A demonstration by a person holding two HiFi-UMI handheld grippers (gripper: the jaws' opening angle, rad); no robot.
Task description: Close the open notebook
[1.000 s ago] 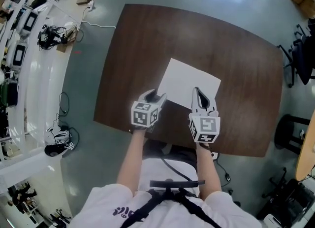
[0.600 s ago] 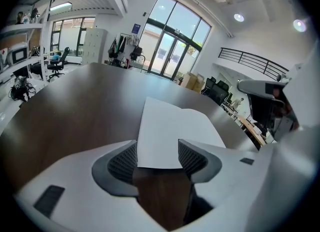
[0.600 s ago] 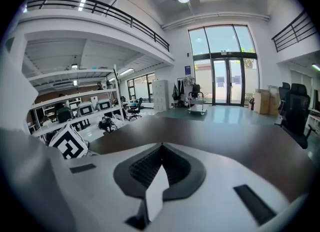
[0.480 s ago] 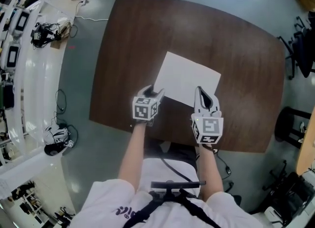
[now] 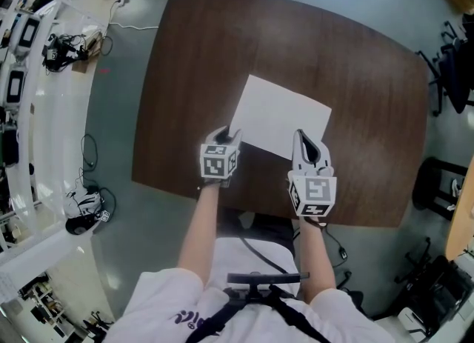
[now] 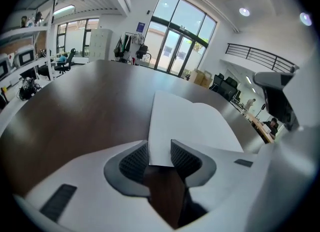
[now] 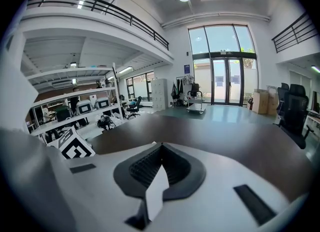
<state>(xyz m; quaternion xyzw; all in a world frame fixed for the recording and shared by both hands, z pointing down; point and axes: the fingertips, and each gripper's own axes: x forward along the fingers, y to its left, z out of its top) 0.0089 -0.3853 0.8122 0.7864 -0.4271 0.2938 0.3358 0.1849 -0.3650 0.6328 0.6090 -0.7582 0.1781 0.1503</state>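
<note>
A white notebook (image 5: 281,123) lies flat on the dark brown table (image 5: 200,52); its spread pages also show in the left gripper view as the notebook (image 6: 192,123). My left gripper (image 5: 230,136) sits at its near left corner. In the left gripper view that corner lies between the pads (image 6: 134,162) of the left gripper (image 6: 160,151), whose jaws have just been closing and stand open around it. My right gripper (image 5: 301,138) is at the notebook's near right edge. The right gripper (image 7: 160,148) has its tips together with a white sliver of page (image 7: 155,196) between the jaws.
The table's near edge (image 5: 252,204) runs just under both grippers. Black office chairs (image 5: 452,90) stand on the floor to the right. Cables and gear (image 5: 85,212) lie on the floor at the left, beside white shelving (image 5: 29,45).
My left gripper has sunk and come up to the notebook's near left corner, which now lies between its jaws. The right gripper has hardly moved.
</note>
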